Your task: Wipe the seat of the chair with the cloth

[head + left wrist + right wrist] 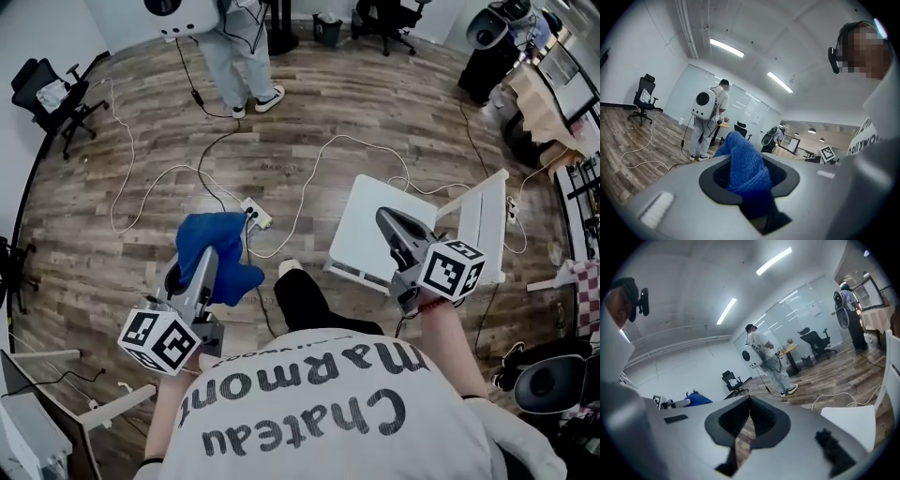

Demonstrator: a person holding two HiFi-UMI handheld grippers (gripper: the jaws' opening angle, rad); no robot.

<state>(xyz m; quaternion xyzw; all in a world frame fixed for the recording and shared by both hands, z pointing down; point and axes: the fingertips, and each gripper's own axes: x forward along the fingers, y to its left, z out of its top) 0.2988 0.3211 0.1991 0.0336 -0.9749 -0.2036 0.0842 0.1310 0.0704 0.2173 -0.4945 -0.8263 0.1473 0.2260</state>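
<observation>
Blue cloth (234,270) is hanging bunched from the left gripper (208,255), whose jaws are pinching a fold of it (743,168), over the wood floor (375,103) and apart from the white chair (487,225); the right gripper (382,217) is hanging over the seat (361,230), jaws closed at the tips with nothing between; a person (239,52) is standing beyond.

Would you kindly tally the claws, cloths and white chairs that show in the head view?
claws: 2, the left claw and the right claw
blue cloth: 1
white chair: 1
total: 4
</observation>
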